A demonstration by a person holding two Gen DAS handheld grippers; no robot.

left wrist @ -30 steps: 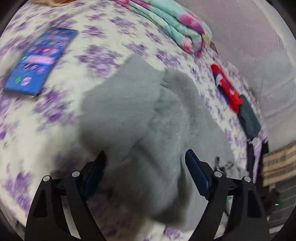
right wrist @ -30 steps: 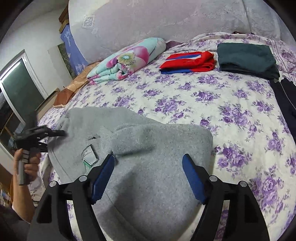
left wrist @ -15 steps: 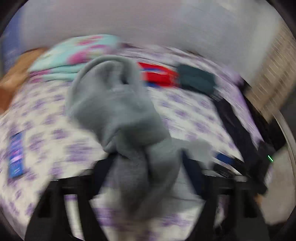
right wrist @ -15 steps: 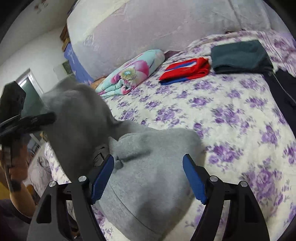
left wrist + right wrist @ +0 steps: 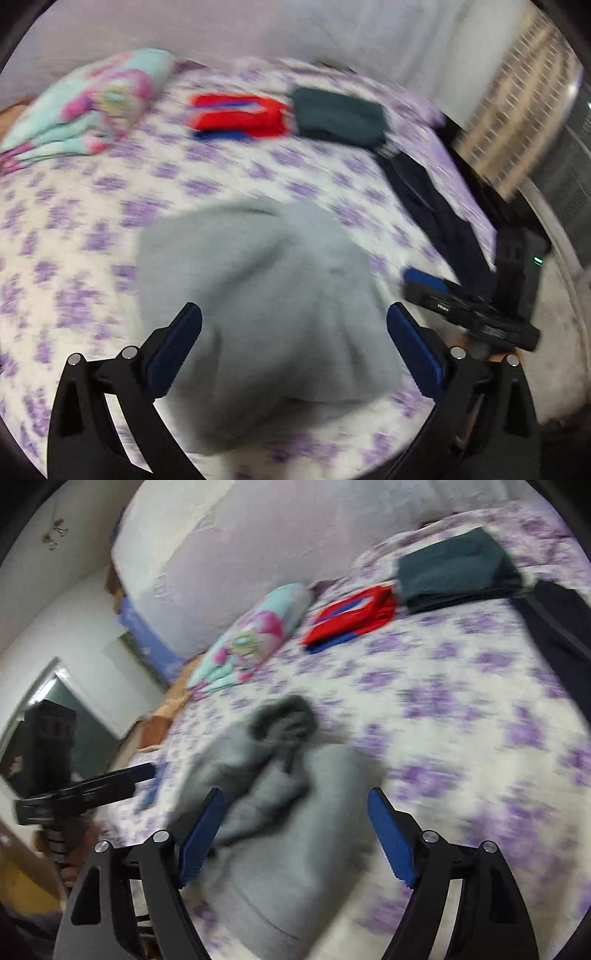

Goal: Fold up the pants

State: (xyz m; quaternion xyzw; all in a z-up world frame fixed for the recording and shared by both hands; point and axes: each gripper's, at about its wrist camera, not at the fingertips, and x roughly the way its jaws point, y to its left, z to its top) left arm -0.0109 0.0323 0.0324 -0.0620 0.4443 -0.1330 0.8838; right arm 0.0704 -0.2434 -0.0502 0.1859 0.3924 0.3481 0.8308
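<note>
A bed point(image 5: 74, 206) covered in a white sheet with purple flowers fills both views, and both are blurred by motion. The grey pants point(image 5: 258, 295) lie bunched in a heap on the near part of the sheet, in front of both tools; their lower edge is cut off behind the tool frames, and the blur hides legs and waistband. From the right wrist view the pants point(image 5: 280, 812) show a darker crumpled fold on top.

The left gripper point(image 5: 293, 345) is spread wide, its blue pads either side of the heap and gripping nothing. The right gripper point(image 5: 293, 834) is likewise released, pads apart over the cloth.

At the far side of the bed sit a rolled floral blanket point(image 5: 88, 107), a folded red and blue garment point(image 5: 240, 116) and, just beside it, a folded dark green garment point(image 5: 340, 118). A dark navy garment point(image 5: 436, 206) trails along the right edge, partly cut off.
</note>
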